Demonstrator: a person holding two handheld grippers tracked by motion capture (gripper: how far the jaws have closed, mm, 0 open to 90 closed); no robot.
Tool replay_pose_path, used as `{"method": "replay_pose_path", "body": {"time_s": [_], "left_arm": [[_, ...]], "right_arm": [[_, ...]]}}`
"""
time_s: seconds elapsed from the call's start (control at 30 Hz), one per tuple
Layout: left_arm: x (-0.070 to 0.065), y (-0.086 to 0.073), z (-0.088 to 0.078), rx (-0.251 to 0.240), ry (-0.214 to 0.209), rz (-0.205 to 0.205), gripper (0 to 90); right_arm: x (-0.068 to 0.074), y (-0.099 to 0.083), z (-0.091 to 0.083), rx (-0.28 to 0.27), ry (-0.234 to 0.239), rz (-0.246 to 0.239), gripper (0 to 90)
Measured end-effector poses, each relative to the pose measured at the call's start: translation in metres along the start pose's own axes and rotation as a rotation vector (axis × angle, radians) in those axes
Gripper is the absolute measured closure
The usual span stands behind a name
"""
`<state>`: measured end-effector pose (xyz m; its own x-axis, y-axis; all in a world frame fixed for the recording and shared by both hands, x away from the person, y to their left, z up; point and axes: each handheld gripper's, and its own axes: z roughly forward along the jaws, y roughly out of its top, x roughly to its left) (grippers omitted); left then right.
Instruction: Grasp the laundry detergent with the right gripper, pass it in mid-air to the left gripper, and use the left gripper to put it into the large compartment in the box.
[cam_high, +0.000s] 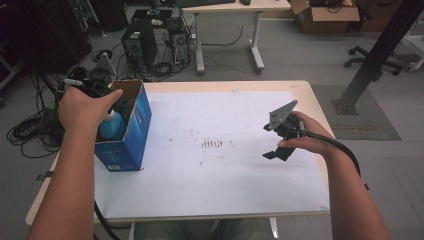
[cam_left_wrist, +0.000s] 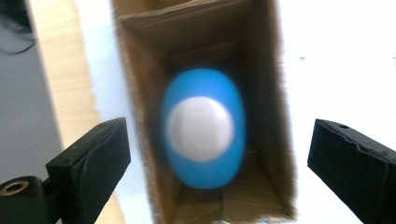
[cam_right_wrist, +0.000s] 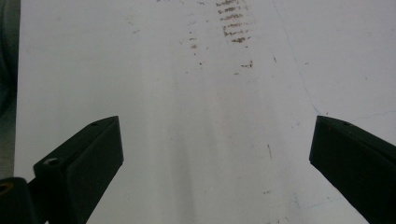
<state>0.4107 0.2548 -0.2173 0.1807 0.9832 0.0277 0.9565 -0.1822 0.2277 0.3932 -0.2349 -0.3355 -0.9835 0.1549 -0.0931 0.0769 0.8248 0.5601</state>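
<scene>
Inside the blue carton (cam_high: 131, 131), which stands upright near the left edge of the table (cam_high: 305, 92), a blue bottle (cam_left_wrist: 203, 134) with a white cap (cam_left_wrist: 200, 128) is seen standing on the cardboard floor, touched by nothing. Directly above the carton's open mouth the left tongs (cam_left_wrist: 219, 163) are held pointing down, spread wide, with the bottle between the jaws but well below them and no pad against it. The step in hand is judged to be the release after the bottle was set into the carton. Well to the right of the carton, the right tongs (cam_high: 278, 145) are held over the white sheet (cam_right_wrist: 187, 116), spread and pinching nothing. For the next move, a straight lift of the left tongs clear of the carton's walls is called for, so that the carton is not tipped.
</scene>
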Motion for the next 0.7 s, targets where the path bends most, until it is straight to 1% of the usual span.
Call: {"method": "replay_pose_path", "body": {"time_s": [0.03,0.1,0.17,0.23,0.3,0.33,0.47,0.53,0.63,0.67,0.7], "left_arm": [[-0.001,0.0,-0.002,-0.005,-0.008,0.009,4.4],[-0.004,0.002,-0.005,-0.009,-0.011,0.017,4.5],[-0.008,0.002,-0.008,-0.015,-0.017,0.039,4.4],[-0.012,0.003,-0.01,-0.022,-0.01,0.06,4.5],[-0.015,0.004,-0.013,-0.034,-0.001,0.071,4.5],[-0.017,0.004,-0.014,-0.038,-0.001,0.085,4.3],[-0.027,0.005,-0.02,-0.056,-0.005,0.159,4.4],[-0.033,0.006,-0.023,-0.053,-0.015,0.195,4.6],[-0.046,0.011,-0.029,-0.042,-0.022,0.256,4.3],[-0.052,0.013,-0.031,-0.031,-0.036,0.283,4.2],[-0.055,0.014,-0.033,-0.025,-0.043,0.296,4.6]], "right_arm": [[0.0,0.0,0.0,0.001,0.0,-0.001,2.8],[0.0,-0.001,-0.001,0.002,0.0,0.002,2.8],[0.001,-0.001,-0.001,0.0,-0.002,0.001,2.8],[0.001,-0.002,-0.002,0.003,-0.002,0.003,2.8],[0.001,-0.003,-0.002,0.004,-0.004,0.004,2.8],[0.001,-0.003,-0.003,0.005,-0.005,0.005,2.8],[0.001,-0.004,-0.005,0.005,-0.009,0.006,2.8],[0.001,-0.005,-0.007,0.005,-0.013,0.01,2.8],[0.001,-0.006,-0.009,0.005,-0.017,0.008,2.8],[0.001,-0.006,-0.01,0.005,-0.018,0.011,2.8],[0.001,-0.006,-0.011,0.005,-0.02,0.01,2.8]]}}
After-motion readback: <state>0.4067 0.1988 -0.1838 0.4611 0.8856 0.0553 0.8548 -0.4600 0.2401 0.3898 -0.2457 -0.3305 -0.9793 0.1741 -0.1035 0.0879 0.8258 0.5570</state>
